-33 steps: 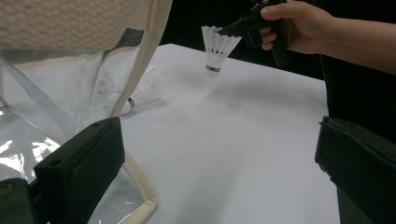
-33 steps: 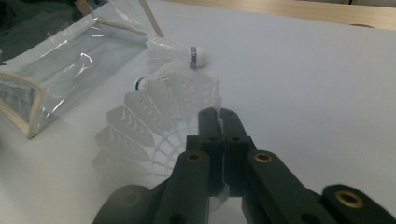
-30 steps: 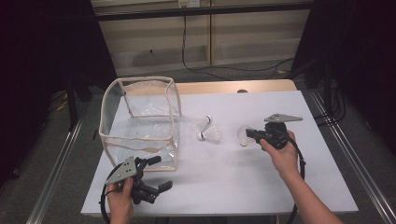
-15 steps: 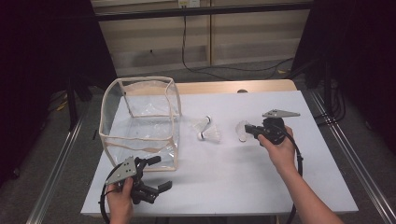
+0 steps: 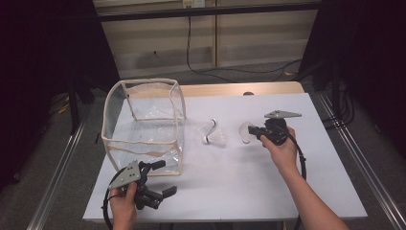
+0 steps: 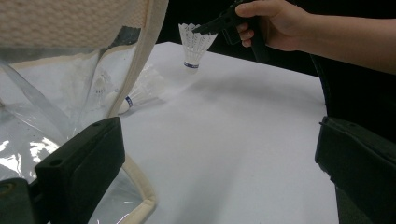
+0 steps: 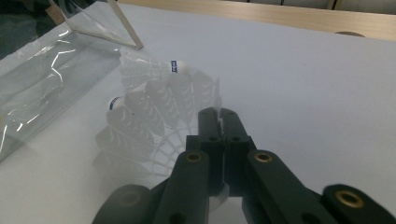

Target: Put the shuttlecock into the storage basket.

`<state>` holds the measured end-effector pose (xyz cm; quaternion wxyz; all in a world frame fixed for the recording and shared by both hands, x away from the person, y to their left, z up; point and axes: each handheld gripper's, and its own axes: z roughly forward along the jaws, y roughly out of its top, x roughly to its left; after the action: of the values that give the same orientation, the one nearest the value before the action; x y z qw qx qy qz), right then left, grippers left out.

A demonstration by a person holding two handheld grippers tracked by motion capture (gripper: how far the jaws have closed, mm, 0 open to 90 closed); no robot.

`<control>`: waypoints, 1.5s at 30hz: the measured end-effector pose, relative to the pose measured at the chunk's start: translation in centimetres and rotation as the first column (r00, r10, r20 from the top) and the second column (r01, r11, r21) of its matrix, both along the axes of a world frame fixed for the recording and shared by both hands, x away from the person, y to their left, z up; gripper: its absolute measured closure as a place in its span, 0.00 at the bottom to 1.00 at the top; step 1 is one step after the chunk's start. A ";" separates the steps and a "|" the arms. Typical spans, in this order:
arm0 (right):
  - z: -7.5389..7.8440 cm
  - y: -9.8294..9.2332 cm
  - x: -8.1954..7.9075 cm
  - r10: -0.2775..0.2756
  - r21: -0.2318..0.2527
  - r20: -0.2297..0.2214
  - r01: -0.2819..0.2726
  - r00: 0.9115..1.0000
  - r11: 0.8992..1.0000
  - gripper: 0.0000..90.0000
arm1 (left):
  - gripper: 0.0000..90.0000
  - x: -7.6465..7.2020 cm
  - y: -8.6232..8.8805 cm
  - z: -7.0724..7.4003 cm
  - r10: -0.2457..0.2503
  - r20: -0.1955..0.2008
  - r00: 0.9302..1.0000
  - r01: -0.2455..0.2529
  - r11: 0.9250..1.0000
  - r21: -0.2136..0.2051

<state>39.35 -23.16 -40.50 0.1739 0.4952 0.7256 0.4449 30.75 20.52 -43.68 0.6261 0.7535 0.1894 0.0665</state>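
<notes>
Lifted since a second ago, the shuttlecock hangs featherlight and fragile; my right gripper fingers stay clamped on its skirt rim, left gripper fingers apart.

No print on the shuttlecock bands is legible.

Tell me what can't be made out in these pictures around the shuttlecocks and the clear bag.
- Held shuttlecock: its cork tip, hidden behind its own feathers in the right gripper view.
- Lying shuttlecocks: too small and pale in the high view to count.
- Clear bag: its contents, blurred by glare and creases in the left gripper view; cut off by the edge.
</notes>
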 end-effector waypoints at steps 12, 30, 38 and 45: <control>-0.3 0.3 1.0 -0.018 0.005 -0.011 0.018 1.000 1.000 0.99 | 0.02 -0.1 0.1 0.0 -0.002 -0.005 1.000 0.002 1.000 -0.007; -0.3 0.5 1.8 -0.031 -0.009 -0.023 0.031 0.999 0.999 0.99 | 0.02 0.0 -0.1 -0.1 -0.006 -0.005 1.000 0.006 1.000 -0.004; -0.5 0.7 1.9 -0.024 -0.015 -0.028 0.024 0.999 1.000 0.99 | 0.02 0.0 -0.1 -0.2 -0.008 -0.009 1.000 0.008 1.000 -0.004; -0.7 1.0 2.1 -0.021 -0.010 -0.032 0.020 0.999 1.000 0.99 | 0.02 0.0 -0.1 -0.2 -0.007 -0.009 1.000 0.007 1.000 -0.003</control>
<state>41.50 -22.12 -41.25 0.1691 0.5089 0.7253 0.4317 30.79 20.44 -43.86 0.6266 0.7535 0.1895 0.0607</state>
